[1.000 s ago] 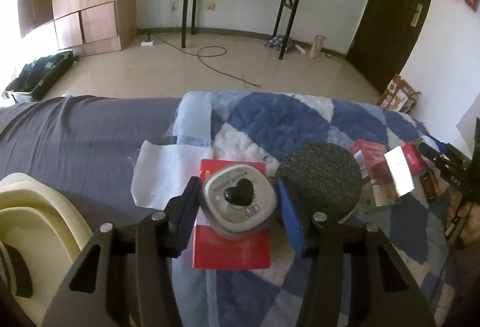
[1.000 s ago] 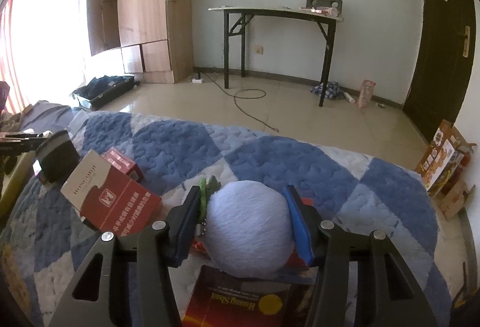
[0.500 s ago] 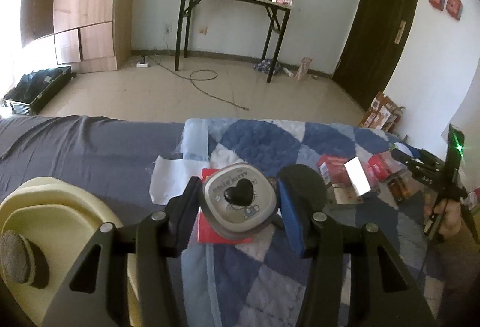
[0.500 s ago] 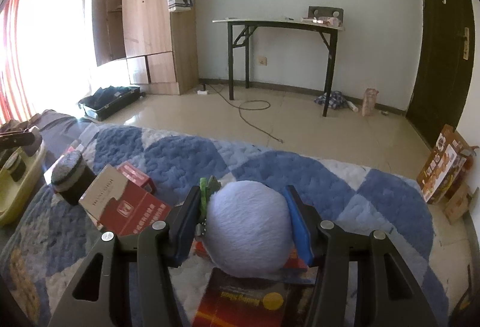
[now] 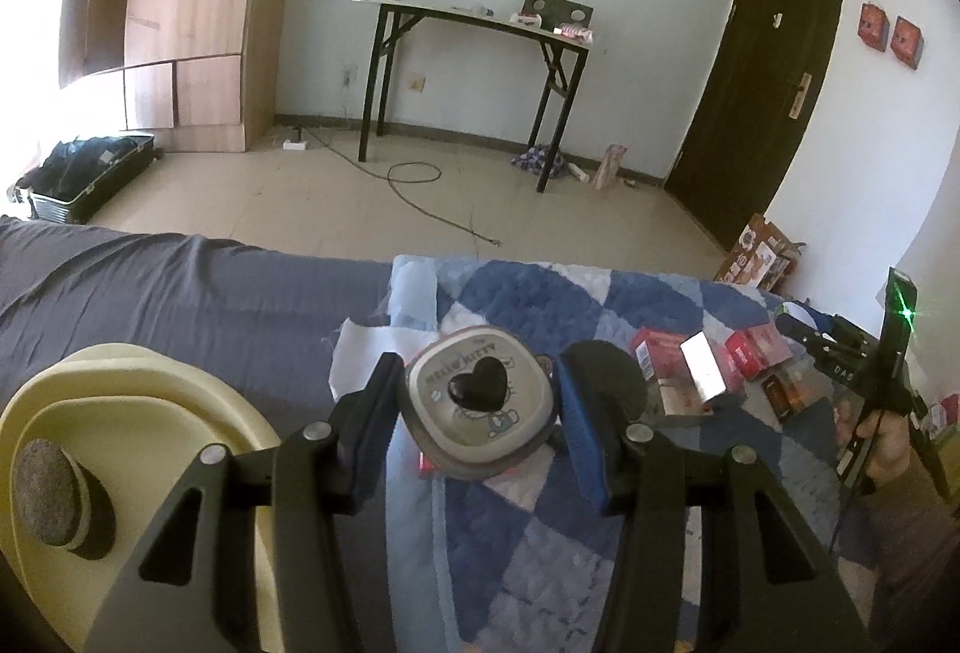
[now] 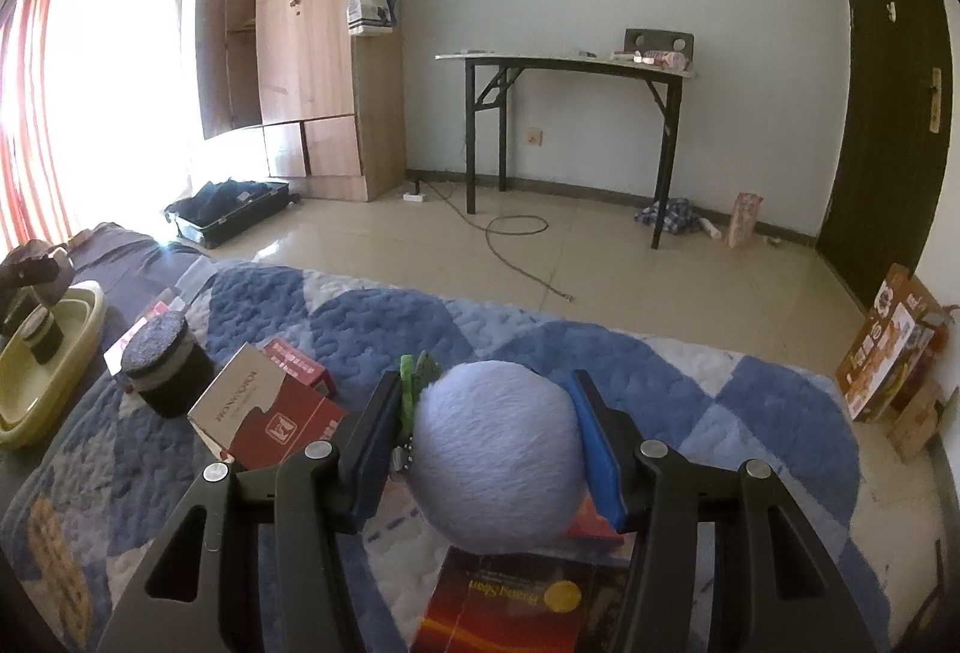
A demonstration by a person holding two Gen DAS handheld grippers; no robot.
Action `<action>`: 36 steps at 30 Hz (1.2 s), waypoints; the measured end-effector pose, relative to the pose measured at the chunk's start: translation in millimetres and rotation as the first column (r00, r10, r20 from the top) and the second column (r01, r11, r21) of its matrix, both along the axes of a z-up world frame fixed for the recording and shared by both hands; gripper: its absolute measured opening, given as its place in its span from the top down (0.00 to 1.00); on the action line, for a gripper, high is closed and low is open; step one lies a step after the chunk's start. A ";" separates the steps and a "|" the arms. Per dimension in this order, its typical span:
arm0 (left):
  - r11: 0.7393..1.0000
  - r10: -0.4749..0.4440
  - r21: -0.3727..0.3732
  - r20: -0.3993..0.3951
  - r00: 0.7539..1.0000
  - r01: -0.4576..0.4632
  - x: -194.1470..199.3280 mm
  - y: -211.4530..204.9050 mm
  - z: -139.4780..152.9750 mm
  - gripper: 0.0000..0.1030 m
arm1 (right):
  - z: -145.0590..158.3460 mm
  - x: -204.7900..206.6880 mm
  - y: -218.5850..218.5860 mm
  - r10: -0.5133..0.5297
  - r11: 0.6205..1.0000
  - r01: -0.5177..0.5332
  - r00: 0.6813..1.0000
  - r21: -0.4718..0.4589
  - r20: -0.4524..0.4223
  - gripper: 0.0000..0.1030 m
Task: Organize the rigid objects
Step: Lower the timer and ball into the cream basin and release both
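While the left gripper (image 5: 477, 413) clamps a rounded-square Hello Kitty tin (image 5: 477, 404) at the centre of the left wrist view, above the blue-and-white quilt (image 5: 540, 563), the right gripper (image 6: 489, 449) is closed on a pale blue fuzzy ball (image 6: 498, 458) low in the centre of its own view. By its look the tin is rigid, light and smooth-sided, so it may slip; holding it across the flat sides, as now, seems soundest. I judge the ball soft and light, yielding under the pads, and it is best taken across its widest part. One cream tub (image 5: 150, 413) sits at lower left of the left view, with one grey-topped puck (image 5: 48, 497) inside. One similar dark puck (image 6: 165, 368) rests on the quilt at left of the right view, beside two red cartons, the larger (image 6: 264, 422) nearer than the smaller (image 6: 300, 362).
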State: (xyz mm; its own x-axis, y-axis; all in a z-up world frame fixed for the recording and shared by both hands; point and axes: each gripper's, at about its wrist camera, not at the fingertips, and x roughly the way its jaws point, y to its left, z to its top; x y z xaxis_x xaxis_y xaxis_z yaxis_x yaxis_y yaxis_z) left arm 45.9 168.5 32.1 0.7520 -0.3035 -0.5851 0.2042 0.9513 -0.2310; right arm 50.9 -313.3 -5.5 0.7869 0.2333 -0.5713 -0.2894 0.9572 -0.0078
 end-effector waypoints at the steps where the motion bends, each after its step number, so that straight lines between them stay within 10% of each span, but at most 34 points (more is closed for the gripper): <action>1: 1.000 0.002 -0.006 0.000 1.000 -0.002 -2.0 0.5 0.9 0.49 | 1.1 -1.3 0.9 0.002 1.000 -0.002 1.000 0.000 0.004 0.48; 11: 0.976 0.206 0.070 -0.008 0.978 -0.205 -115.6 85.2 40.6 0.49 | 64.9 -56.7 84.3 0.272 0.961 -0.275 0.958 0.021 0.087 0.48; 22: 0.934 0.355 0.106 -0.200 0.913 -0.340 -118.3 173.6 -57.3 0.49 | 16.1 -66.9 389.8 0.742 0.661 -0.749 0.644 0.048 -0.186 0.48; 34: 0.924 0.381 0.150 -0.255 0.889 -0.353 -95.2 192.9 -97.3 0.47 | -63.7 -27.1 530.2 0.680 0.643 -0.755 0.642 -0.133 -0.356 0.43; 36: 0.928 0.372 0.120 -0.233 0.899 -0.353 -99.8 189.8 -93.9 0.28 | -61.3 -19.7 533.8 0.676 0.650 -0.754 0.631 -0.096 -0.381 0.39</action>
State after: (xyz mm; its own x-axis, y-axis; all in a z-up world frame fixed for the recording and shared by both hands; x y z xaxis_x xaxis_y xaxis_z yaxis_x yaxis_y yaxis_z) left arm -53.9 358.3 -61.8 0.6304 0.0130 -0.7762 -0.2124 0.9646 -0.1564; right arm 31.2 220.4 -66.8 0.2164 0.4851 -0.8473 -0.9055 0.4242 0.0115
